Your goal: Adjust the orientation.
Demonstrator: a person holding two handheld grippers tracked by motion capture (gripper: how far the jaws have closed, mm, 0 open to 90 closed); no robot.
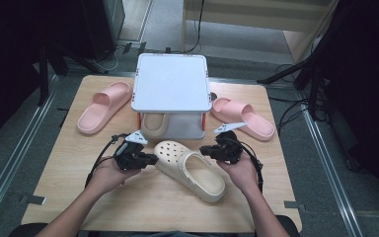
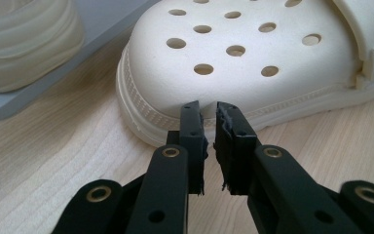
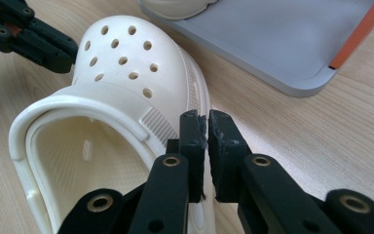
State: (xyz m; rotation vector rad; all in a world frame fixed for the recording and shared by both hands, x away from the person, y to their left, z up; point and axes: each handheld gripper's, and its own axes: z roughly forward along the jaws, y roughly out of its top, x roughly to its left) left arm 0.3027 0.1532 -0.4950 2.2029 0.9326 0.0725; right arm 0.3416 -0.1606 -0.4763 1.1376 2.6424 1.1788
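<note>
Pink slide sandal [image 1: 102, 106] lies at the far left of the wooden table [image 1: 59, 163], well apart from everything else. Next to the right comes the person's left hand [image 1: 109, 176], holding the left gripper [image 1: 152, 159]. In the left gripper view its two black jaws stand almost together with a thin gap and nothing between them, and their tips sit right against the toe end of a cream clog [image 2: 233, 63]; whether they touch it cannot be told.

The cream clog [image 1: 190, 169] lies on the table between the two grippers, toe toward the left gripper, heel toward the near right. Behind it stands a small grey rack [image 1: 171, 81] with a flat top, and a second cream clog [image 1: 154, 125] sits on its lower shelf.

The right hand [image 1: 239, 170] holds the right gripper [image 1: 205, 150] at the clog's right side. In the right gripper view its jaws [image 3: 203, 122] are nearly closed, a thin gap between them, gripping nothing, just beside the clog's strap and side wall.

Another pink slide sandal [image 1: 244, 117] lies at the far right, beside the rack.
</note>
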